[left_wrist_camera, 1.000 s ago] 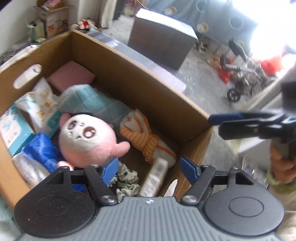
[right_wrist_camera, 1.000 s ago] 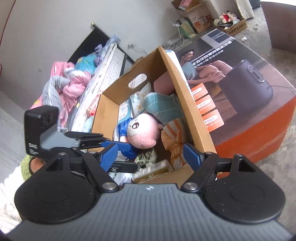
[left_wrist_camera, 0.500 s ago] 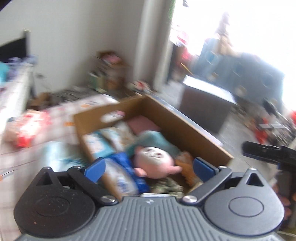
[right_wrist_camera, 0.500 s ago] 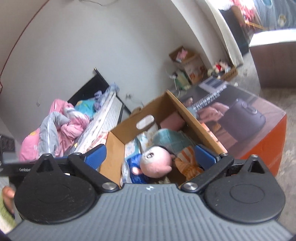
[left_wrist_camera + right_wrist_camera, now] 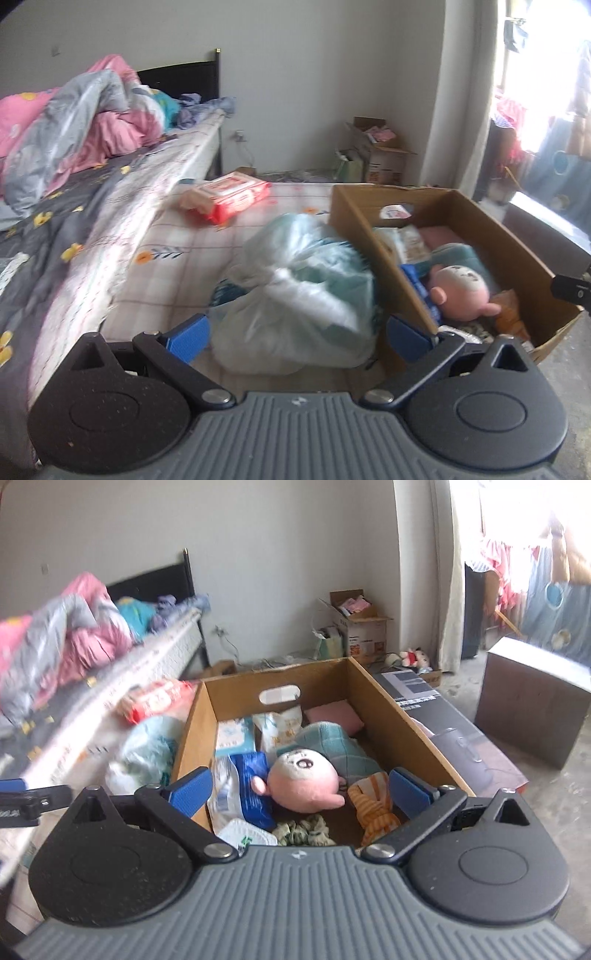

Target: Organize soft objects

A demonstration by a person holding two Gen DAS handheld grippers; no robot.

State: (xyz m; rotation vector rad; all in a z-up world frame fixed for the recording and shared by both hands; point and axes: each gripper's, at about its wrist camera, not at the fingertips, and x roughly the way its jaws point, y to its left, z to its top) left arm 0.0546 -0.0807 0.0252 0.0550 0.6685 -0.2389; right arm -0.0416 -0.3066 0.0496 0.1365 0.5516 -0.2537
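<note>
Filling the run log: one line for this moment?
left gripper: jaws just opened, empty | right gripper: jaws just opened, empty | plush toy: in cardboard box | plastic bag: beside box

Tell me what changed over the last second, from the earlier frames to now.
Both tongs pulled back from the cardboard box and their jaws have just been opening wide, nothing between them. The left tongs swung toward the bed, now facing the pale plastic bag; the right tongs still look into the box. The pink plush, orange striped toy and blue pack lie as before.
</note>
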